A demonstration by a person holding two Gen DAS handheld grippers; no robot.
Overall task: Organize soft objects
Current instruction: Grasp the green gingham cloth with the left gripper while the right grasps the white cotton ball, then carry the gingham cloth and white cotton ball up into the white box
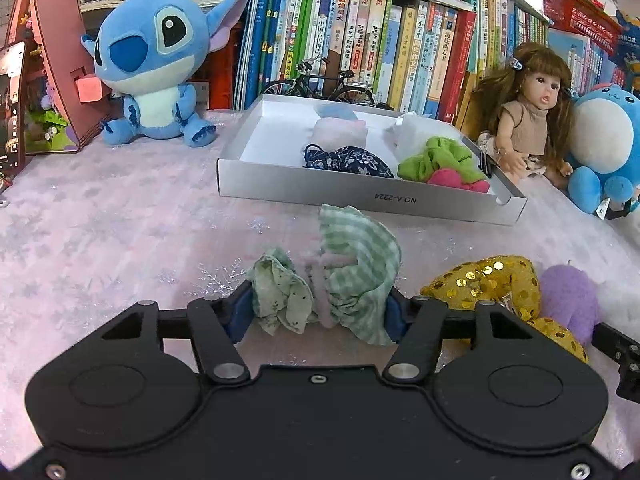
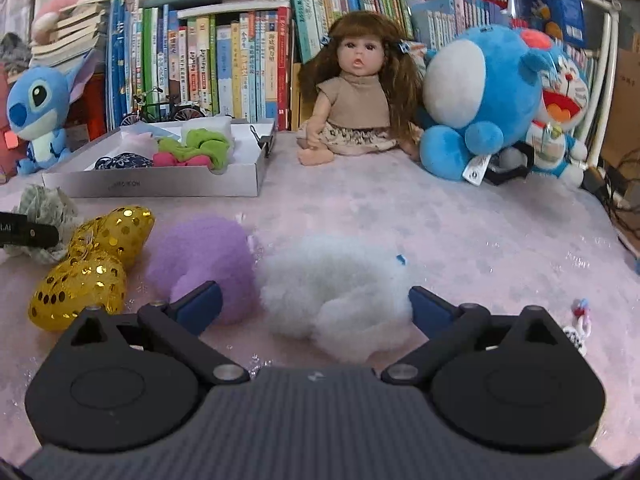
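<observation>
My left gripper [image 1: 318, 308] is shut on a green checked and floral cloth bundle [image 1: 352, 272] low over the pink table cover. A white box [image 1: 372, 196] behind it holds a navy floral pouch [image 1: 348, 160], green [image 1: 436, 156] and pink [image 1: 456, 180] scrunchies and pale cloths. A gold sequin bow [image 1: 492, 284] and a purple fluffy piece [image 1: 568, 300] lie to the right. My right gripper [image 2: 316, 304] is open around a white fluffy tuft [image 2: 336, 284], not touching it. The purple piece [image 2: 204, 256], gold bow [image 2: 92, 264] and box [image 2: 160, 184] show in the right wrist view.
A Stitch plush [image 1: 152, 64], a doll [image 1: 528, 108] and blue plushes [image 2: 480, 96] sit along a wall of books [image 1: 360, 32]. A model bicycle [image 1: 320, 84] stands behind the box. A pink miniature house [image 1: 44, 80] is at the left. A small trinket [image 2: 580, 316] lies at the right.
</observation>
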